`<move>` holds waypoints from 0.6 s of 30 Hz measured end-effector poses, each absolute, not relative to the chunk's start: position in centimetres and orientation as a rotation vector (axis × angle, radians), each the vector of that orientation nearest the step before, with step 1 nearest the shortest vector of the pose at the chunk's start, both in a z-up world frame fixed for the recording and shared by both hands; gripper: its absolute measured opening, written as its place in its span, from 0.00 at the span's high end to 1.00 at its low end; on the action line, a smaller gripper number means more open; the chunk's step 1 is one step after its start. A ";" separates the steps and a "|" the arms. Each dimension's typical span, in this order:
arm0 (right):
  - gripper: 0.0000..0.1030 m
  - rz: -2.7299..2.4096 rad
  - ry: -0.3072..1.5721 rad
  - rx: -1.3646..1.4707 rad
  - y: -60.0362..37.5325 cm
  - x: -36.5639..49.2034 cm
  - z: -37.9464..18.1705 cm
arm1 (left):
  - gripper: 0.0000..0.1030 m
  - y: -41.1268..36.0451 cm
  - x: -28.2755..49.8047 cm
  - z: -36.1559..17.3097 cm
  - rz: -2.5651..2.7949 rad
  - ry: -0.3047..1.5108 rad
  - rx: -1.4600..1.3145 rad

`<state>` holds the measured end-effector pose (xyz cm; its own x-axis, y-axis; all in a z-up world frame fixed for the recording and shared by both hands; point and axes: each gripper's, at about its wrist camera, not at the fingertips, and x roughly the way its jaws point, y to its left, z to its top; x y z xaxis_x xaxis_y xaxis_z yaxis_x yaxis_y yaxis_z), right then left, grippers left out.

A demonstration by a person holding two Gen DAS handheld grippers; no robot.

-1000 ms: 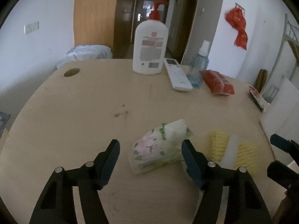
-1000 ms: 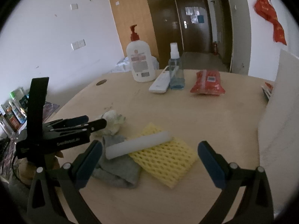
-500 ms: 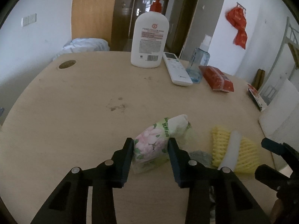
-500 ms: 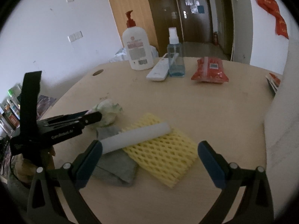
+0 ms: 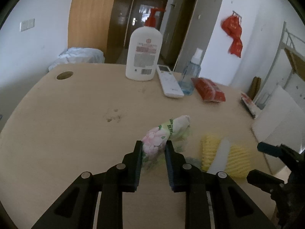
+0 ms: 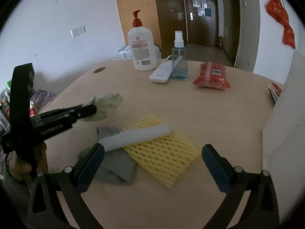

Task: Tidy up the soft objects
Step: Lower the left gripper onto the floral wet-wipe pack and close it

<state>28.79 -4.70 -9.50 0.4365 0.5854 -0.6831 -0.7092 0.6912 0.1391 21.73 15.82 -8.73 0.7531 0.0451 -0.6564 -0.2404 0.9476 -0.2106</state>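
Note:
My left gripper [image 5: 153, 148] is shut on a floral tissue pack [image 5: 160, 136] and holds it lifted off the wooden table [image 5: 76, 126]; the pack also shows in the right wrist view [image 6: 104, 105]. A yellow foam net [image 6: 162, 148] lies flat with a white foam stick [image 6: 135, 137] across it and a grey cloth [image 6: 116, 164] at its left. My right gripper [image 6: 152, 158] is open and empty, hovering just in front of the net and the stick. The net [image 5: 236, 158] and the stick [image 5: 219, 154] also show in the left wrist view.
At the back of the table stand a white lotion pump bottle [image 5: 144, 55], a white remote [image 5: 169, 84], a blue spray bottle [image 5: 190, 74] and a red packet [image 5: 208, 92]. A white board [image 5: 280, 114] leans at the right edge. A cable hole [image 5: 64, 75] is back left.
My left gripper closed on the tissue pack and raised it off the table. The right gripper stayed open and edged closer to the net.

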 end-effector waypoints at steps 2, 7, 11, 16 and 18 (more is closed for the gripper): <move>0.00 0.781 0.775 -0.207 -4.9 29.2 -9.6 | 0.76 15.9 21.4 -8.4 0.150 0.685 -0.303; 0.13 0.775 0.833 -0.257 -4.1 30.2 -10.8 | 0.76 15.6 21.2 -8.1 0.138 0.669 -0.295; 0.16 0.763 0.861 -0.279 -3.7 30.7 -11.7 | 0.76 15.5 21.1 -8.0 0.133 0.663 -0.292; 0.33 0.754 0.871 -0.310 -3.4 30.5 -12.0 | 0.76 15.5 20.9 -7.9 0.130 0.657 -0.294; 0.44 0.751 0.875 -0.323 -3.3 30.5 -12.0 | 0.76 15.5 20.9 -7.8 0.127 0.657 -0.296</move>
